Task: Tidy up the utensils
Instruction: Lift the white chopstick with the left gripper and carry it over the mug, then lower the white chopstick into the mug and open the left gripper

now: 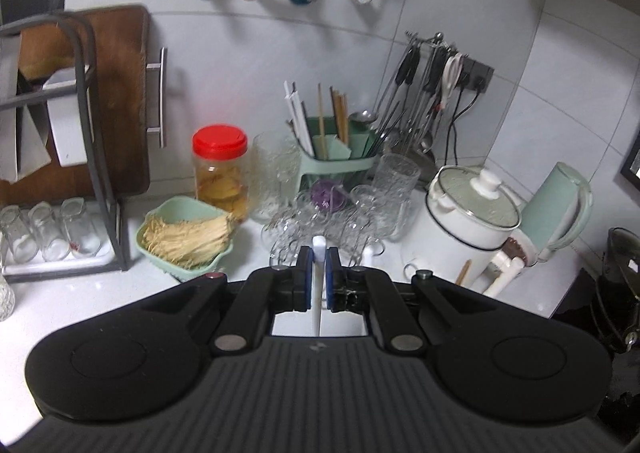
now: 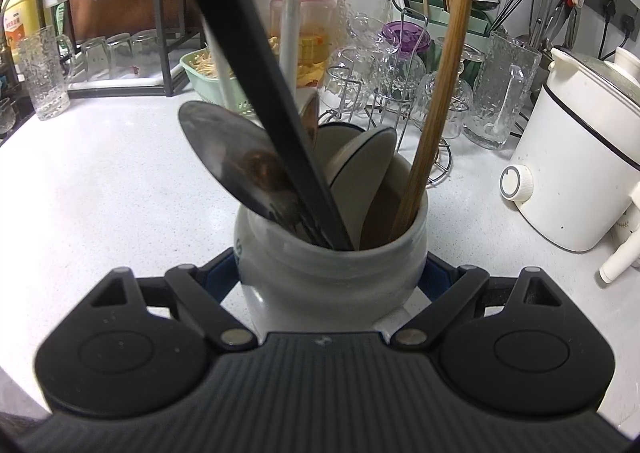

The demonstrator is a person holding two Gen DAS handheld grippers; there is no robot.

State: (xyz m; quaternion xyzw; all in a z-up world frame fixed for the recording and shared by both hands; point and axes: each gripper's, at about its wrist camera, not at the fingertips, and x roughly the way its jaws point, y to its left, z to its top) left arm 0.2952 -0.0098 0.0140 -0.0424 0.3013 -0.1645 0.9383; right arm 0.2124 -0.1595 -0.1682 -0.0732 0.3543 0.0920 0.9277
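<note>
My left gripper (image 1: 319,277) is shut on a thin white utensil handle (image 1: 317,293) and holds it above the white counter, in front of a cluster of glasses. A green utensil caddy (image 1: 336,157) with chopsticks stands behind the glasses. My right gripper (image 2: 332,273) is shut on a grey ceramic utensil jar (image 2: 332,277) standing on the counter. The jar holds a dark metal spoon (image 2: 232,157), a black handle (image 2: 256,93), white ceramic spoons (image 2: 360,173) and wooden chopsticks (image 2: 436,105). The caddy also shows in the right wrist view (image 2: 456,19).
A red-lidded jar (image 1: 220,169), a green basket of noodles (image 1: 184,237), a black dish rack (image 1: 80,133) with a cutting board, a white electric pot (image 1: 468,221), a green kettle (image 1: 556,209) and hanging tools (image 1: 424,93) crowd the counter's back. Glass mugs (image 2: 500,89) stand right of the jar.
</note>
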